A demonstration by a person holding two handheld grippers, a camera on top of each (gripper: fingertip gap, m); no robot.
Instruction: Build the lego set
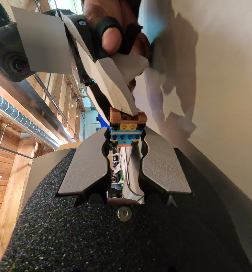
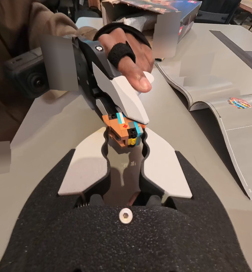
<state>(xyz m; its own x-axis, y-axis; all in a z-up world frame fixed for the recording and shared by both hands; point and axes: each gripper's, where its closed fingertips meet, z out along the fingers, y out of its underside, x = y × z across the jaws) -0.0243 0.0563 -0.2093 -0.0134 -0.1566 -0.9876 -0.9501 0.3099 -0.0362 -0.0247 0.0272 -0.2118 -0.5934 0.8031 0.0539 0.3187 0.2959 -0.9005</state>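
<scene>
Brown-blue lego block (image 2: 124,130) tilted, clamped by left gripper (image 1: 126,134) and right gripper (image 2: 124,132).

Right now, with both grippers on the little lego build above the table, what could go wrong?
1. The lego build is pinched only at both grippers' fingertips; a twist could pop it free onto the table.
2. The right gripper presses the brown top bricks, so hard force may split layers.
3. The left gripper holds only the sides; it may slip.

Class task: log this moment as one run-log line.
left tongs: shut on lego model | right tongs: shut on the model | model: held above table | booklet: open
</scene>
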